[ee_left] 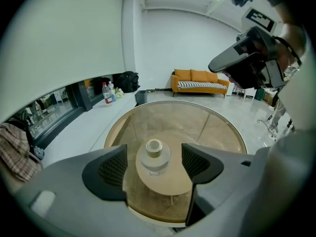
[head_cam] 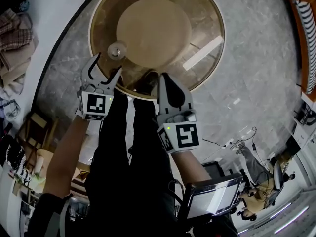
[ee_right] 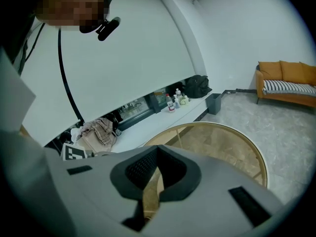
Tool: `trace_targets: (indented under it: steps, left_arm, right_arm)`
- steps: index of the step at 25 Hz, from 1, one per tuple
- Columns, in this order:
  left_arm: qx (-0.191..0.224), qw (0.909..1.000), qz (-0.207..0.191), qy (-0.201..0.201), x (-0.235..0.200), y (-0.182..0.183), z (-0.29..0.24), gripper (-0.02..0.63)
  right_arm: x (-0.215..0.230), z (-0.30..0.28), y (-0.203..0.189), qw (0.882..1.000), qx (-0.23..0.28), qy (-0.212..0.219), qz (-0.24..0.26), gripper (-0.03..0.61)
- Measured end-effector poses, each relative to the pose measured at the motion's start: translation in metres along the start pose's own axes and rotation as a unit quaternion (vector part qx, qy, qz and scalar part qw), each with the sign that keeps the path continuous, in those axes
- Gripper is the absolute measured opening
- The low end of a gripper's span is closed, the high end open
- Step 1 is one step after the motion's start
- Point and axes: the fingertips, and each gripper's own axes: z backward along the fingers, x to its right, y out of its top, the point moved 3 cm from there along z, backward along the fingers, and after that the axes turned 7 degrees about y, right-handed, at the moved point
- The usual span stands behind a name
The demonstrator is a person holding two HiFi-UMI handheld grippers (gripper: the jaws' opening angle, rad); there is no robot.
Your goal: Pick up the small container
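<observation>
Step in hand: likely the final approach of the left claw (head_cam: 106,67) to the small container (ee_left: 154,157); no grip is made yet.
Small container: a clear little jar with a pale cap (ee_left: 154,146), upright on the round glass worktop (head_cam: 207,14), at the upper left of the head view, beside the wooden disc (head_cam: 153,31) seen through the glass.
Left claw: spread wide; in its own view the jar sits centred between the pads (ee_left: 111,169), touching neither.
Right claw: pressed together and empty, at the centre of the head view by the worktop's near edge.
Doing it well: hold the jar centred, advance until the pads flank the body below the cap, then close evenly with the tips clear of the glass.
Risk: a light jar on smooth glass would probably skid or tip if one pad lands first.
</observation>
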Motion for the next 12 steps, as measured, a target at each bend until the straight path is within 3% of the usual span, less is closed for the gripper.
trace_targets:
  steps: [12]
  left_arm:
    - [-0.014, 0.9998, 0.017, -0.001, -0.023, -0.066, -0.027, 0.373]
  right_arm:
    - [-0.032, -0.039, -0.054, 1.000, -0.014, 0.012, -0.019, -0.003]
